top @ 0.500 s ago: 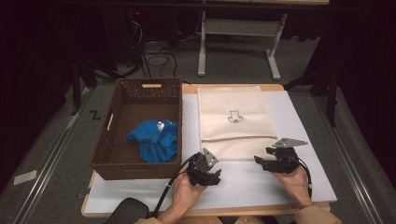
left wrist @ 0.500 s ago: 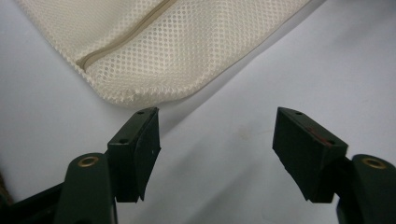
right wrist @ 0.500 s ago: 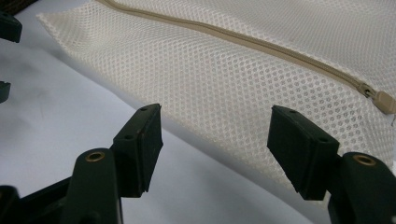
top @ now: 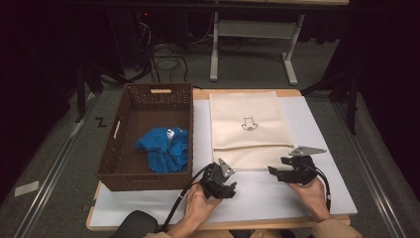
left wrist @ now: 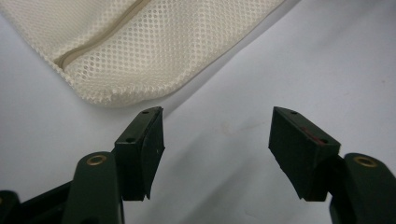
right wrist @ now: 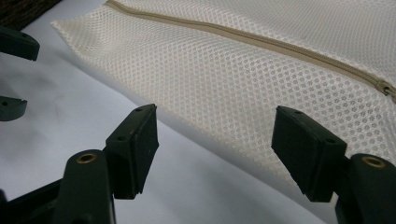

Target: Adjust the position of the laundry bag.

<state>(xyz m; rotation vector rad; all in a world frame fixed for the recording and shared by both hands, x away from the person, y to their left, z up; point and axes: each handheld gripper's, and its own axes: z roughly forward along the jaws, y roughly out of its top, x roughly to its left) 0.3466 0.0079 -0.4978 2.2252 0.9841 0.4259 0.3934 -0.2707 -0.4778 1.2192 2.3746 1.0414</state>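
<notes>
We hold both hand-held grippers — left (top: 225,184), right (top: 278,172) — jaws wide, empty, at the mesh bag's (top: 250,126) near edge; next, pinching its zipper (right wrist: 261,39) end, we judge.

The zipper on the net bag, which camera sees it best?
The right gripper view: the zipper runs long and sharp across the mesh bag. The left gripper view catches a short stretch. In the high view it is a faint line.
</notes>
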